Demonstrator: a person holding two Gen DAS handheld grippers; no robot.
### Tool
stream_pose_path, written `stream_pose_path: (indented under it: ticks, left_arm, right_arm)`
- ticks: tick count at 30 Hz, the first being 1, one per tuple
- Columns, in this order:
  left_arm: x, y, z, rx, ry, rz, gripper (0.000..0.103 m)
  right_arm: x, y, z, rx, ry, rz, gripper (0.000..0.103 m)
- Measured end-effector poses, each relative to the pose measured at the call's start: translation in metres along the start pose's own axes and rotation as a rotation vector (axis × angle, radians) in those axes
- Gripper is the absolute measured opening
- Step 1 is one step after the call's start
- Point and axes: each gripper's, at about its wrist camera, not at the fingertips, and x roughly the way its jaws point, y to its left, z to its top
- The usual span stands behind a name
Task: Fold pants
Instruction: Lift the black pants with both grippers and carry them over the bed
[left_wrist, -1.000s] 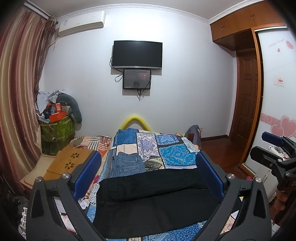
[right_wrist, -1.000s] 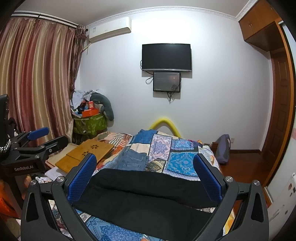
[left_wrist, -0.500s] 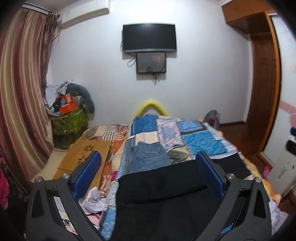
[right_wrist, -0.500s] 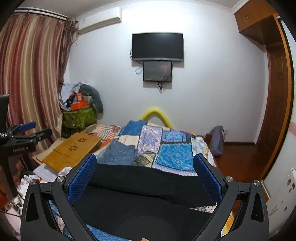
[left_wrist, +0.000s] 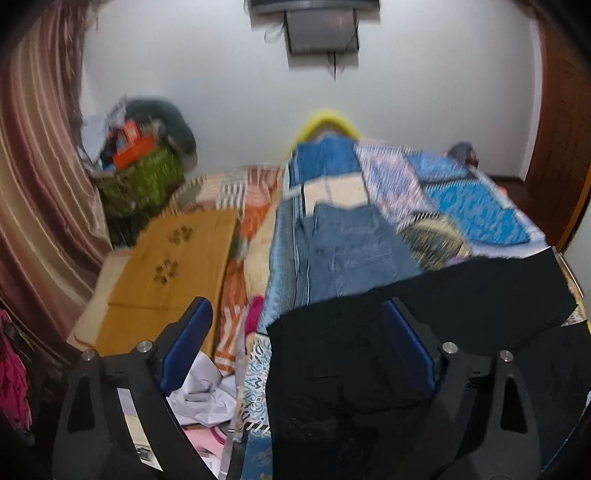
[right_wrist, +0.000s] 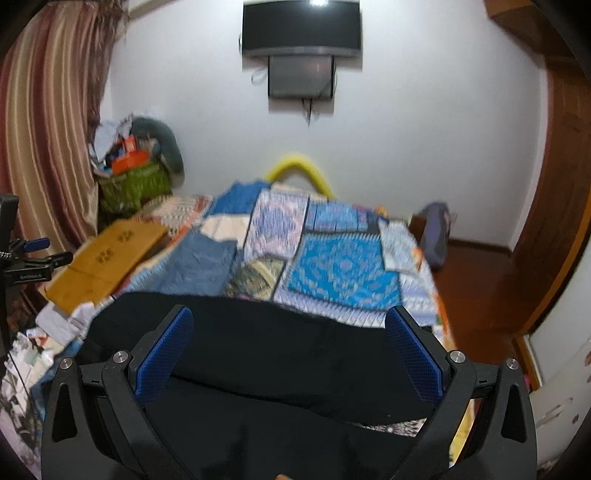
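The room has a white wall with a dark TV, cut off at the top in the left view. Both pictures are blurry. A bed with a blue patchwork cover fills the middle, and folded blue jeans lie on it. The black pants lie flat across the near end of the bed. The left gripper has just been closing a little, yet its fingers stand wide apart and hold nothing. The right gripper is wide too, empty, over the pants.
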Motion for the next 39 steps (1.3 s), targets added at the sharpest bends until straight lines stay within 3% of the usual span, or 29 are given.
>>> stream_pose_path:
  ticks: [6,12,14,19,22,24,26,28,30,35,38,39]
  left_arm:
    - [0.089,0.024,-0.015,-0.11,0.147,-0.012,0.094]
    - [0.163,0.036,-0.027,-0.129,0.313,0.001,0.074]
    - [0.181,0.043,-0.032,-0.143,0.345,-0.01,0.073]
    - [0.207,0.051,-0.046,-0.216,0.402,-0.092,0.073]
    - [0.213,0.053,-0.049,-0.243,0.396,-0.118,0.072]
    - [0.216,0.048,-0.048,-0.228,0.391,-0.135,0.065]
    - [0.221,0.043,-0.048,-0.237,0.417,-0.189,0.044]
    - [0.223,0.039,-0.047,-0.237,0.423,-0.168,0.043]
    - [0.222,0.034,-0.044,-0.21,0.419,-0.14,0.037]
    - [0.211,0.025,-0.035,-0.154,0.392,-0.052,0.024]
    - [0.201,0.02,-0.029,-0.111,0.364,-0.018,0.017]
    - [0.196,0.02,-0.026,-0.107,0.354,-0.015,0.017]
  right_arm:
    - [0.061,-0.006,-0.009,-0.057,0.109,0.04,0.103]
    - [0.129,-0.009,-0.008,-0.044,0.234,0.112,0.099]
    - [0.15,-0.008,-0.007,-0.062,0.271,0.132,0.094]
    - [0.193,-0.006,-0.005,-0.099,0.357,0.225,0.093]
    - [0.215,-0.002,-0.011,-0.133,0.421,0.272,0.093]
    - [0.224,0.0,-0.016,-0.136,0.46,0.307,0.092]
    - [0.228,-0.003,-0.016,-0.101,0.479,0.346,0.092]
    - [0.228,-0.004,-0.018,-0.081,0.492,0.355,0.092]
    - [0.225,-0.002,-0.018,-0.073,0.485,0.357,0.085]
    - [0.215,0.003,-0.016,-0.091,0.444,0.326,0.046]
    - [0.212,0.006,-0.014,-0.112,0.433,0.282,0.031]
    - [0.211,0.007,-0.011,-0.125,0.436,0.275,0.03]
